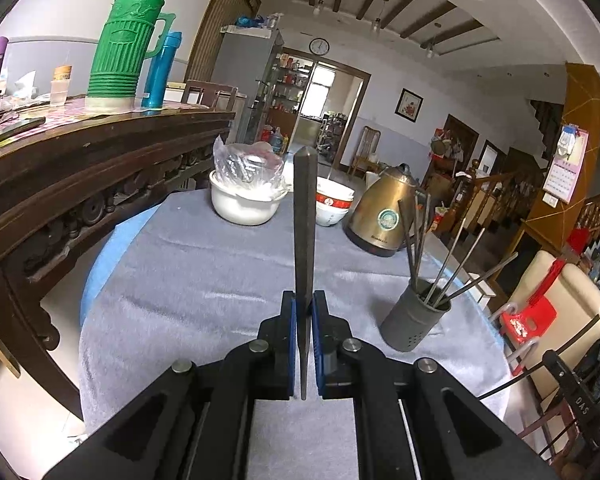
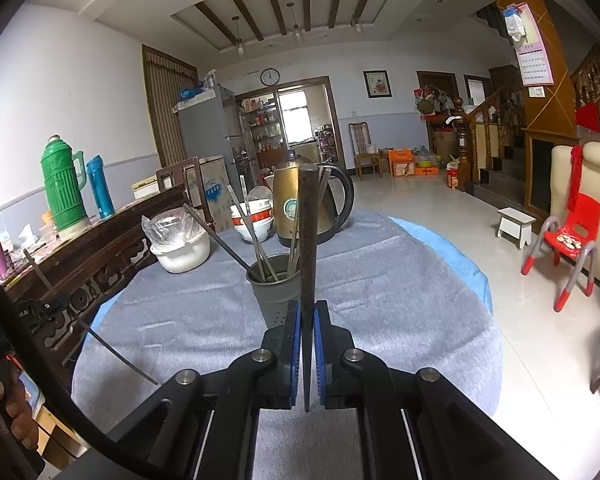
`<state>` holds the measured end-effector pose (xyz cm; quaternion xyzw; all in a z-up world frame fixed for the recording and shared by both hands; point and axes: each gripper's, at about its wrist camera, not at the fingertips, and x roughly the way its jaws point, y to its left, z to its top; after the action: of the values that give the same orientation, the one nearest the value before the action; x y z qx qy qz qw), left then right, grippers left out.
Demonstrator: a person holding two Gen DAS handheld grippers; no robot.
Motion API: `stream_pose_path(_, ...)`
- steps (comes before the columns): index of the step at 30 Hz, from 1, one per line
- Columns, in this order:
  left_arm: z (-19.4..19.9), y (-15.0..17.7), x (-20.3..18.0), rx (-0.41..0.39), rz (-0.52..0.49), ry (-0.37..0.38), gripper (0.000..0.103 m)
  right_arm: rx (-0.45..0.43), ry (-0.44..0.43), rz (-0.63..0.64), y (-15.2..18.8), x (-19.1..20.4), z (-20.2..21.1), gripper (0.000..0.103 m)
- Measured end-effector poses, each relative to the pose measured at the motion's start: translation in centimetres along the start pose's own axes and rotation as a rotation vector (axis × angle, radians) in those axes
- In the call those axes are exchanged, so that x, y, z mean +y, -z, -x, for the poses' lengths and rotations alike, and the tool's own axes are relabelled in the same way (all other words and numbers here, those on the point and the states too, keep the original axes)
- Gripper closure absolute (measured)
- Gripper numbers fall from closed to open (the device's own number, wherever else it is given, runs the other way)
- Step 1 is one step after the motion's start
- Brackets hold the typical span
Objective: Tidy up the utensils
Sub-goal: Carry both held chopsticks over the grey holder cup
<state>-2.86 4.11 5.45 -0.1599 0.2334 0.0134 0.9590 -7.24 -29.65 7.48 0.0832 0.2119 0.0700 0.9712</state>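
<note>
My left gripper is shut on a dark metal chopstick that stands upright between its blue pads, over the grey-clothed round table. A grey utensil holder with several metal chopsticks stands to its right, apart from it. My right gripper is shut on another dark chopstick, also upright, with the holder just beyond its fingertips. In the right wrist view the left gripper shows at the far left, its chopstick slanting.
A brass electric kettle, stacked bowls and a white pot with a plastic bag stand at the table's far side. A dark wooden sideboard with a green thermos flanks the left. A red child's chair stands on the floor at right.
</note>
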Motion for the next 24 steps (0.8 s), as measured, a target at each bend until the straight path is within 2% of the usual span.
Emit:
stream_pose_path(16,0.5,-3.1,-1.4,-0.034,0.051,0.098,0.095,-0.057,-0.031,-0.04,-2.6,-0.4,0.3,0.096)
stream_pose_path(24,0.3,-5.7,-4.0,-0.082,0.048,0.165,0.095,-0.136,-0.066,-0.065,-5.8,-0.4,1.1,0.096)
